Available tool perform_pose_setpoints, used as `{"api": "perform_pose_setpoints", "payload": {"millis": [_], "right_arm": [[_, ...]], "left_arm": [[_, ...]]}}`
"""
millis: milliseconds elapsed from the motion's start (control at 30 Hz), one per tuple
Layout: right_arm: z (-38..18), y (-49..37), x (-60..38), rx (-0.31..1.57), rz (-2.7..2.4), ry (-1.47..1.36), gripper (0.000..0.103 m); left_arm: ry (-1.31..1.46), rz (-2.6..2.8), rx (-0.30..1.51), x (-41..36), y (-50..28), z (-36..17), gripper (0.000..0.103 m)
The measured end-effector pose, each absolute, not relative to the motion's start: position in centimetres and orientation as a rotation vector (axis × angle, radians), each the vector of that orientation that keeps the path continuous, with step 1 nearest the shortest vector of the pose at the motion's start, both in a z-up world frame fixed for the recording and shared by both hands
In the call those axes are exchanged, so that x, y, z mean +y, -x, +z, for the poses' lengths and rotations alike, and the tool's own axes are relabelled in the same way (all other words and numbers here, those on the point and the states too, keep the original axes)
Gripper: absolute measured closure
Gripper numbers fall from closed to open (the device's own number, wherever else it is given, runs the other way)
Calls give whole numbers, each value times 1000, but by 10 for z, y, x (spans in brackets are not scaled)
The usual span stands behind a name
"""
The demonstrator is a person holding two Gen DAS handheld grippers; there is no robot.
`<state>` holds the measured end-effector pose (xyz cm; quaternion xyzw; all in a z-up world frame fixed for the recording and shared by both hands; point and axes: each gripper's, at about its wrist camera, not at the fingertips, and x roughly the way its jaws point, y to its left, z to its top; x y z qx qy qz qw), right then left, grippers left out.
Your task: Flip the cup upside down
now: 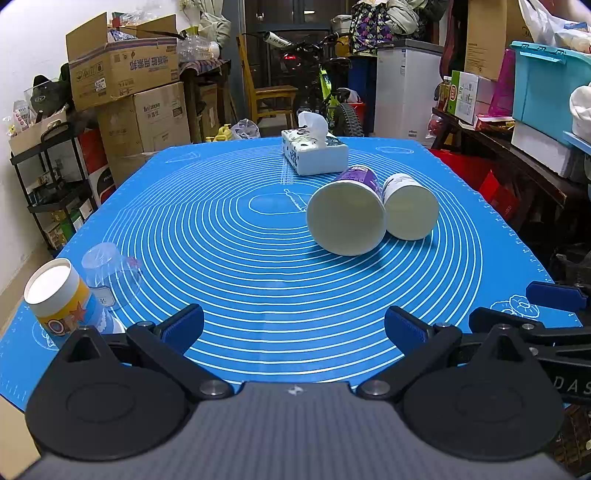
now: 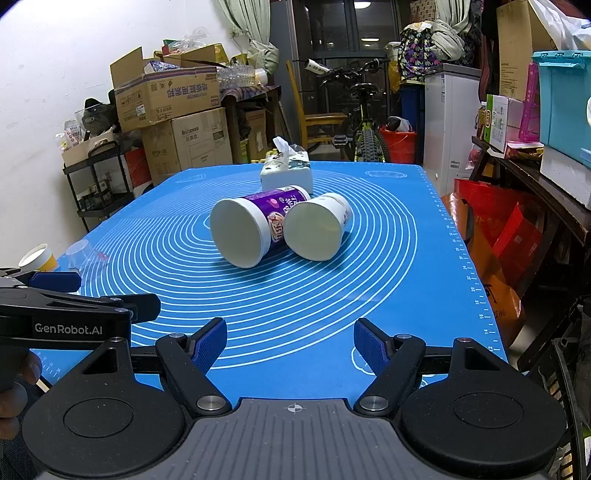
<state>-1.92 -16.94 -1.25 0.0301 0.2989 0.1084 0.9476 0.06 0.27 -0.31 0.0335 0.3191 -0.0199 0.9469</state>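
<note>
Left claw: jaws apart, empty, low over the bench
Purple cup: on its side mid-mat, mouth toward both claws, ahead-right of left
White cup: touching it, same axis
Right claw: jaws apart, empty, looks nearer the 2 cups

Looks like a home storage room, crammed to the walls. Stacked cardboard boxes against the white wall on the left, above a black rolling cart of odds and ends. At the back, a parked bicycle, a wooden chair and curtains by a dark glass door. On the right, a white fridge, a teal plastic bin, bags piled up. In the middle, a table under a blue baking mat, with a tissue box on it.
</note>
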Motion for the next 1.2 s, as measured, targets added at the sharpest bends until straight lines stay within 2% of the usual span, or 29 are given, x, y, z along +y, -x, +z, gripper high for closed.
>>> {"api": "perform_pose_setpoints", "payload": {"millis": [1200], "right_arm": [[-8, 19, -174, 605, 218, -59, 24]], "left_arm": [[-79, -42, 647, 2, -3, -4, 0]]}}
